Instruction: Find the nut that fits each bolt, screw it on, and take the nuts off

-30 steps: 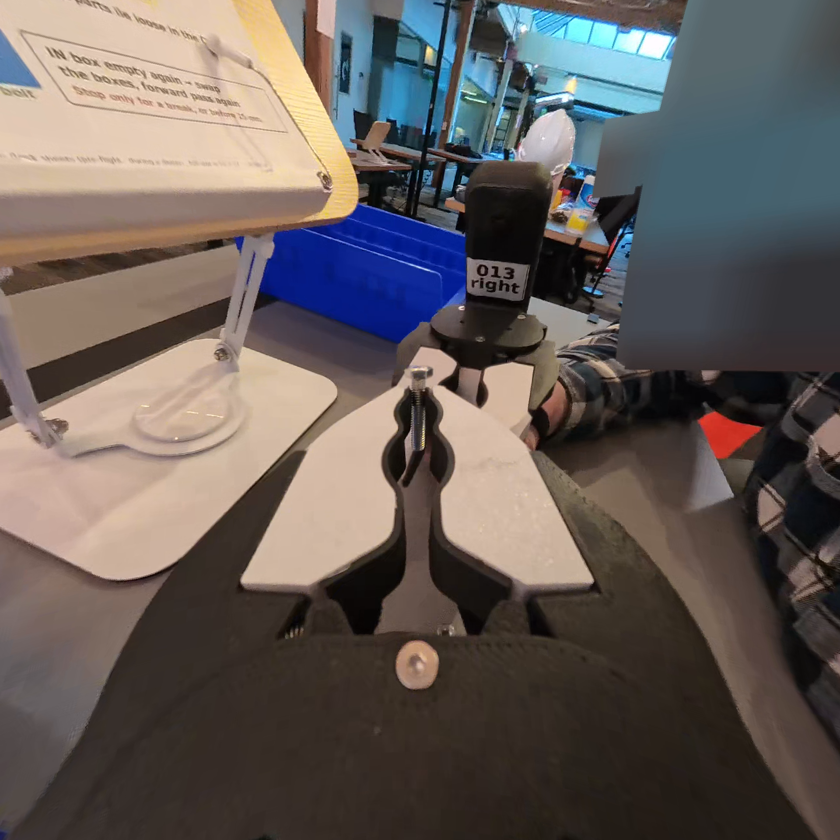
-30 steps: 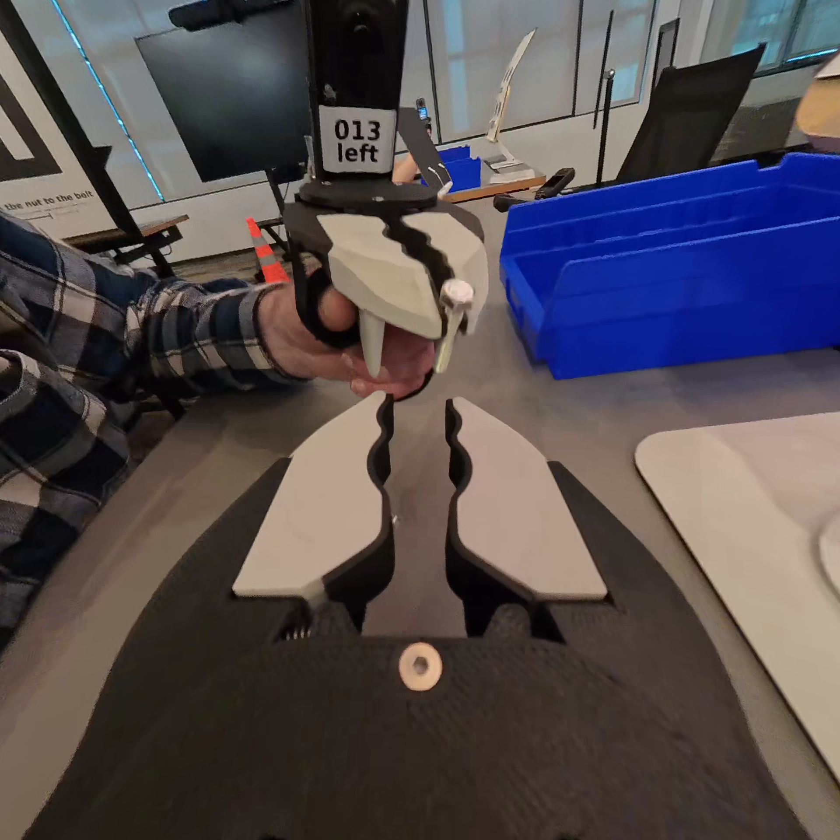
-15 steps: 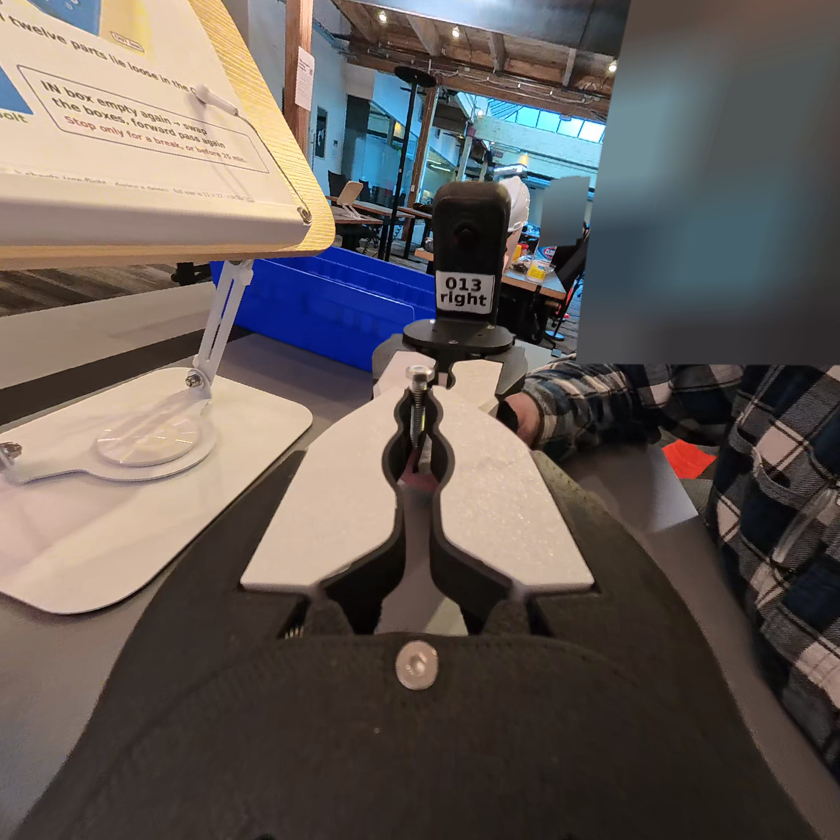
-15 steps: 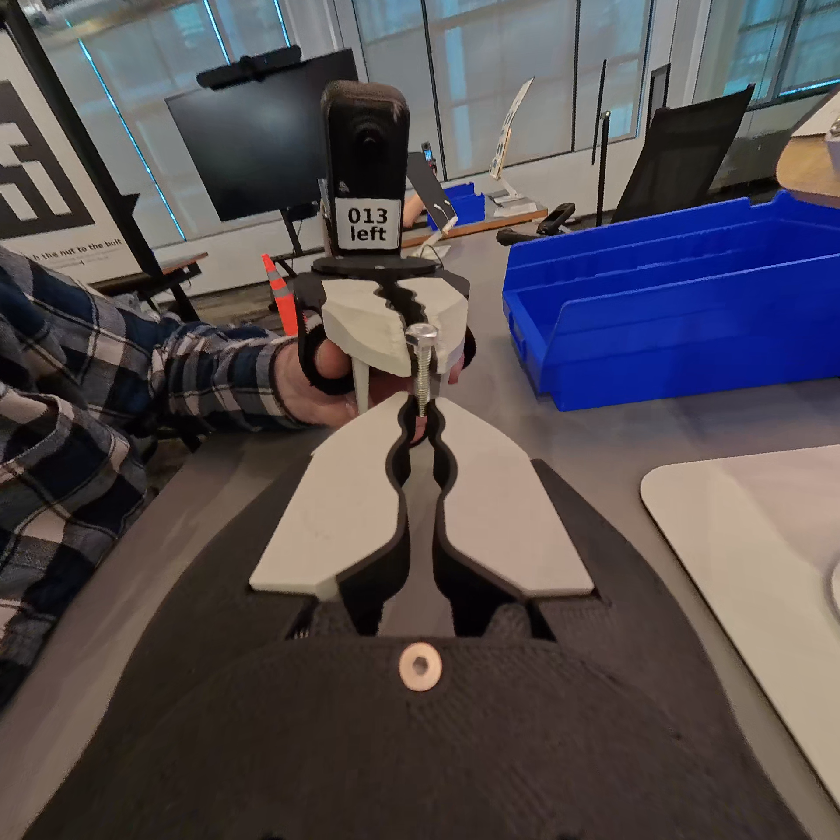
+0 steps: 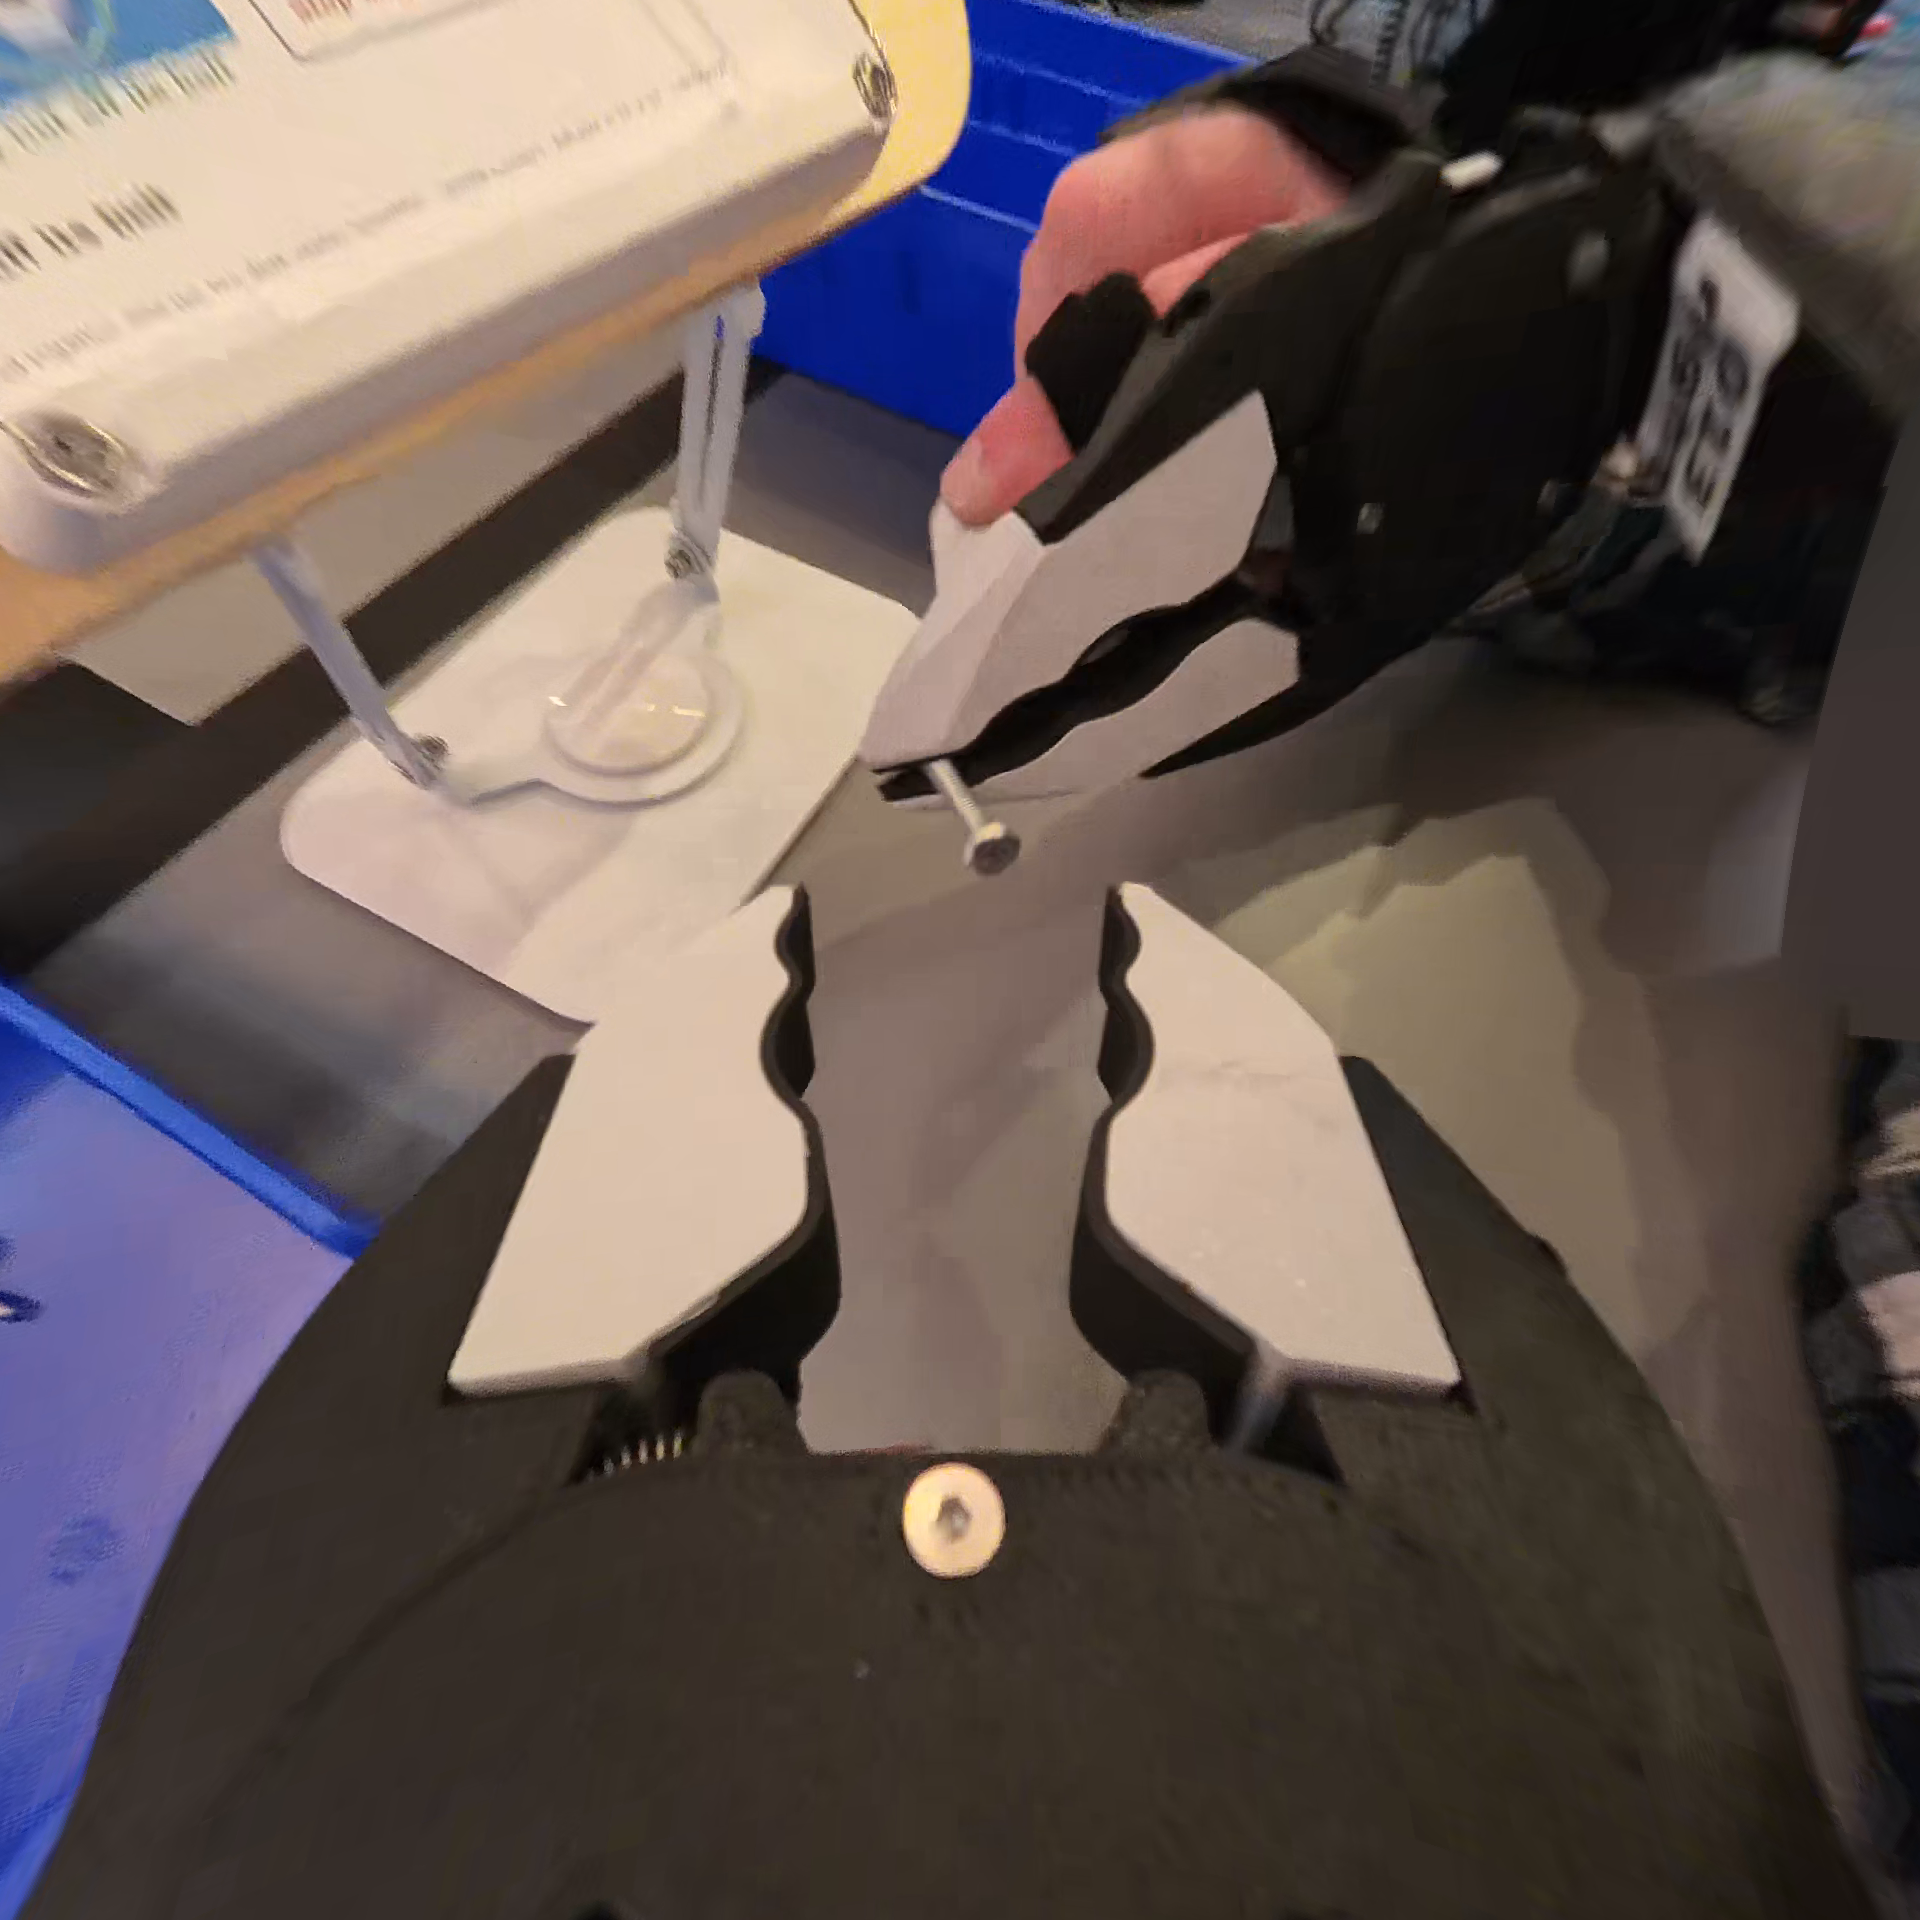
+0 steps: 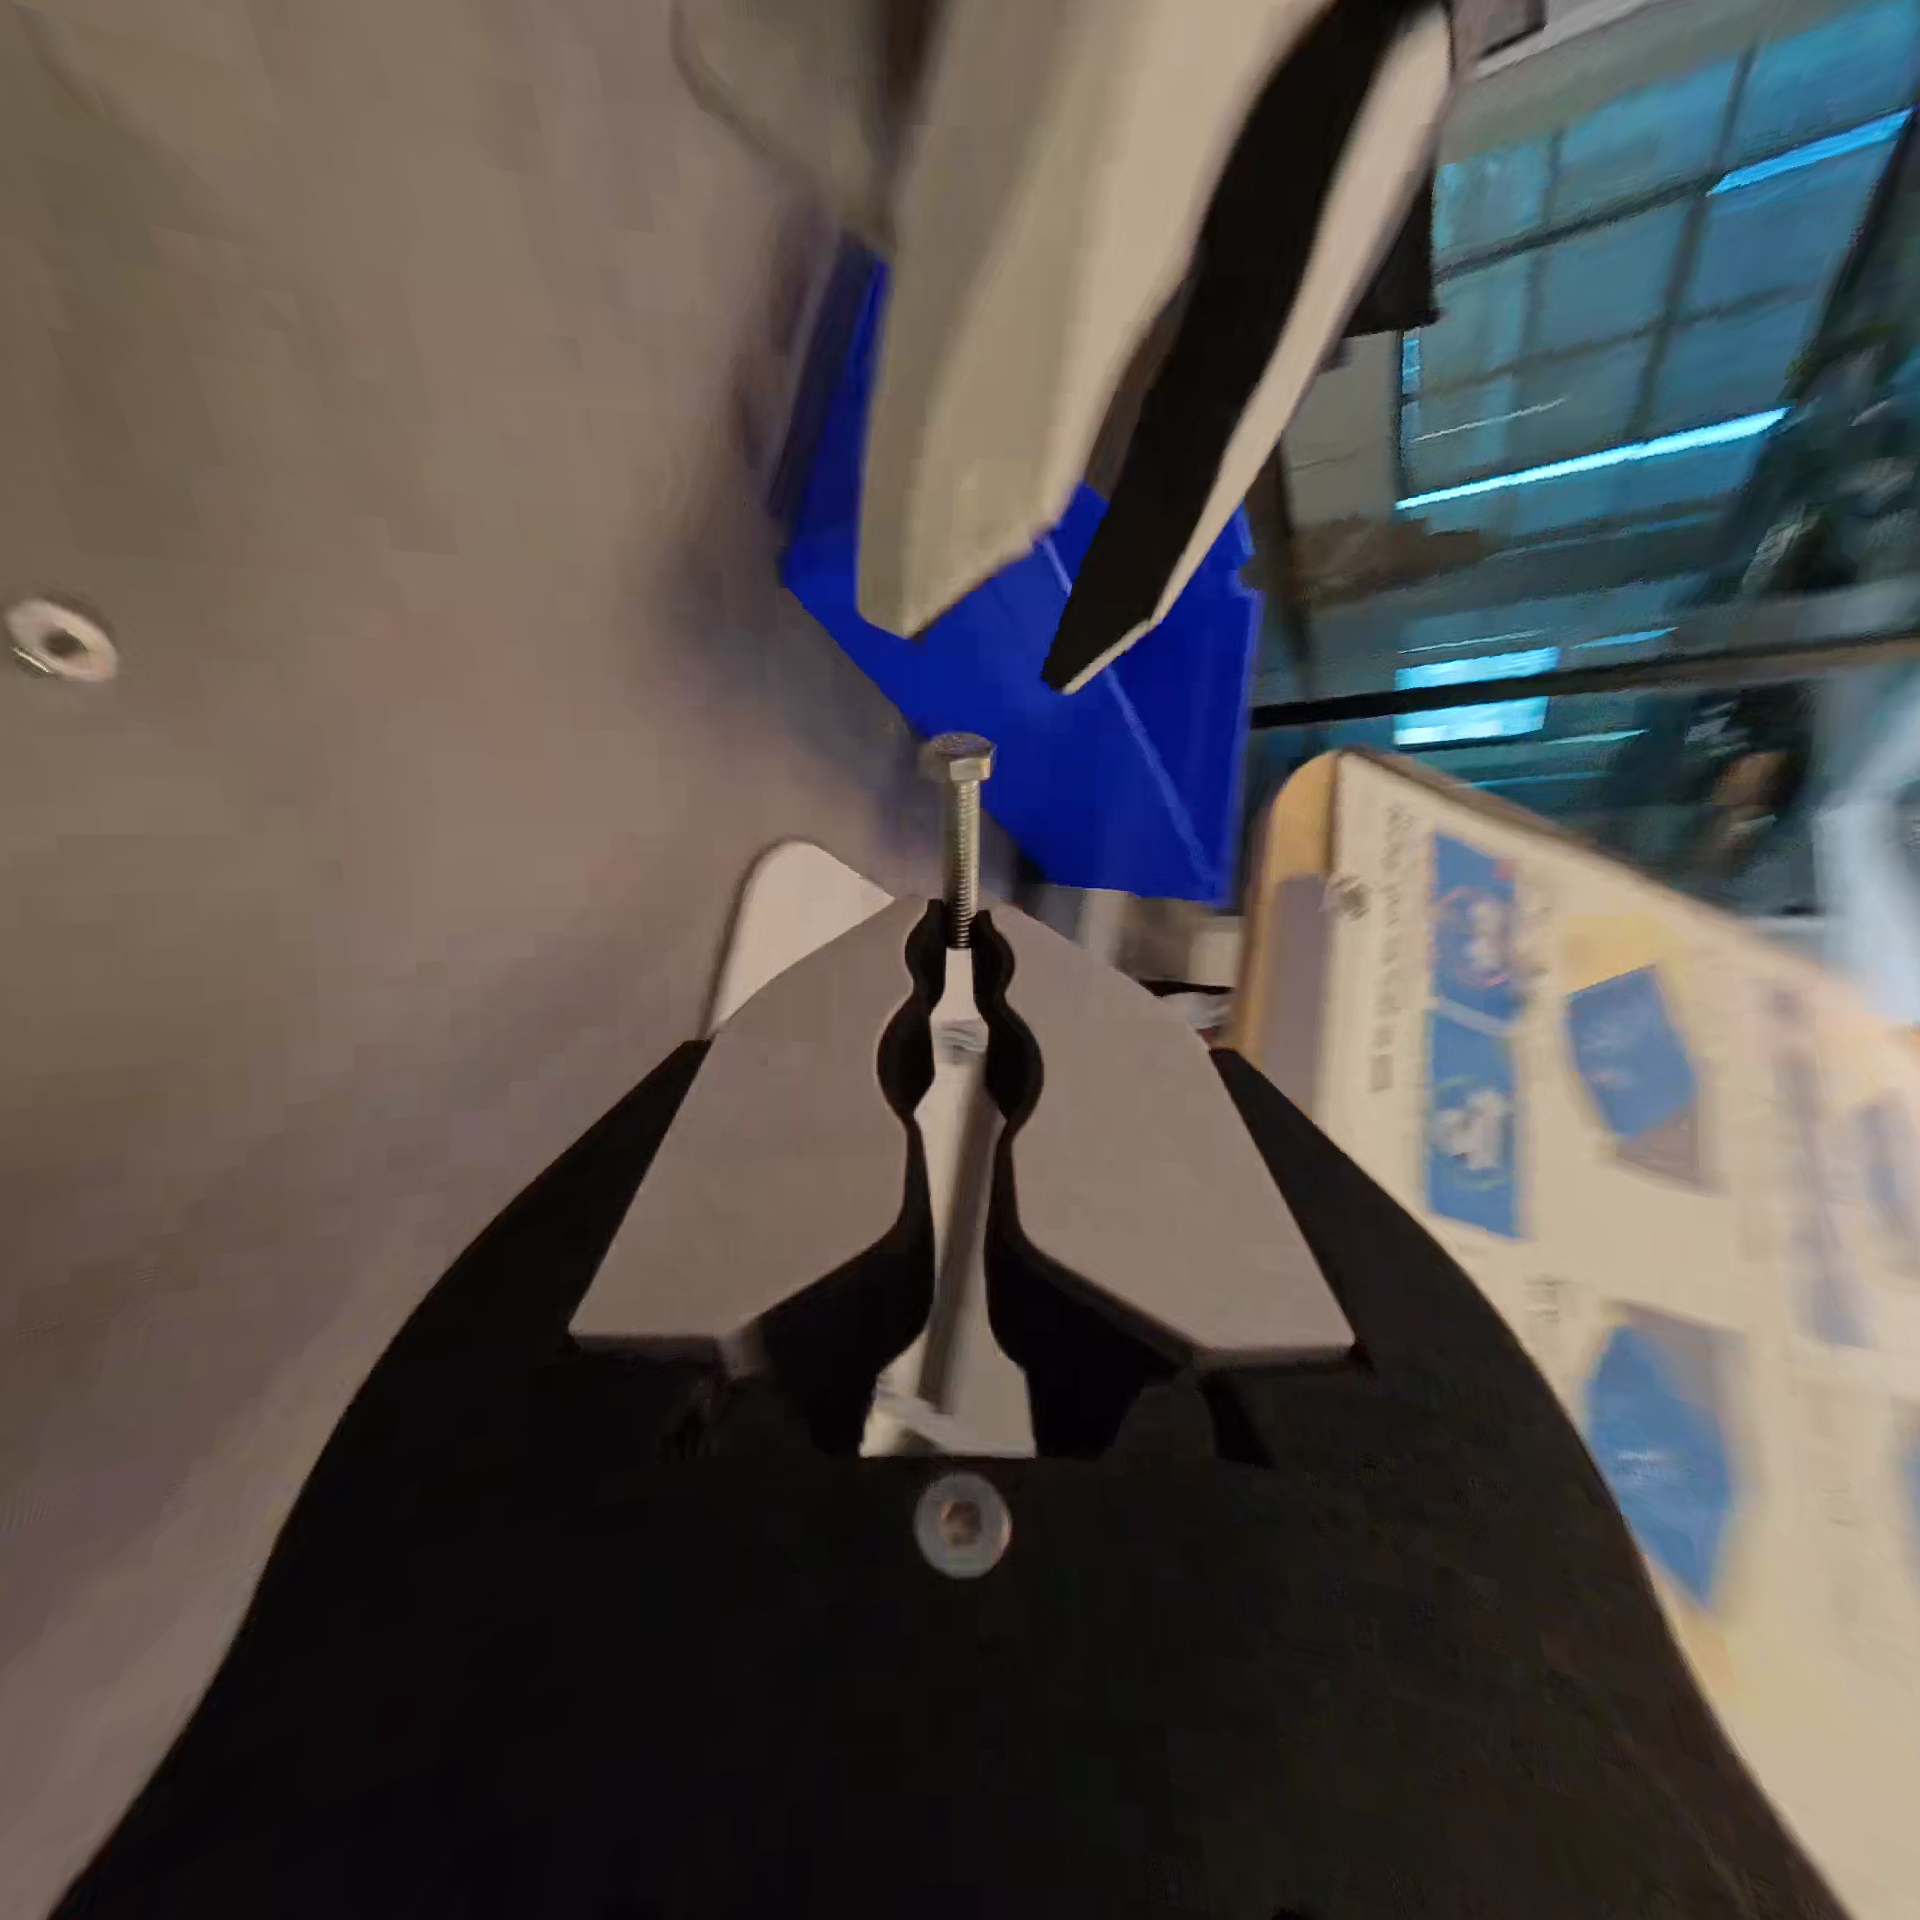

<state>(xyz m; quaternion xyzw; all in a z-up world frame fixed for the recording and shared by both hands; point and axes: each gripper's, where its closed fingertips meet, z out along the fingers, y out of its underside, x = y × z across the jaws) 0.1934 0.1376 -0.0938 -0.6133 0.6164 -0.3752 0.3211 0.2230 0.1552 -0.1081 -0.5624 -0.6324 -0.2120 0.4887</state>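
My right gripper (image 6: 958, 920) is shut on a silver hex-head bolt (image 6: 960, 831), gripping the threaded end so the head sticks out past the tips. The left wrist view shows the same gripper (image 5: 914, 774) turned on its side above the grey table, the bolt (image 5: 971, 821) pointing toward my left gripper. My left gripper (image 5: 951, 914) is open and empty, just below and in front of the bolt head. In the right wrist view its open fingers (image 6: 977, 416) hang above the bolt. A loose silver nut (image 6: 60, 644) lies on the table (image 6: 364, 520).
A white stand base (image 5: 582, 831) carries a tilted instruction board (image 5: 416, 208) at the left. Blue bins sit behind it (image 5: 935, 270) and at the near left (image 5: 125, 1299). A person's hand (image 5: 1122, 270) holds the right gripper. Left tips to right tips: about 4 centimetres.
The bolt passed from my left gripper to my right: the right shut on its threaded end, then the left opened and drew back. The right gripper rolled onto its side with the bolt.
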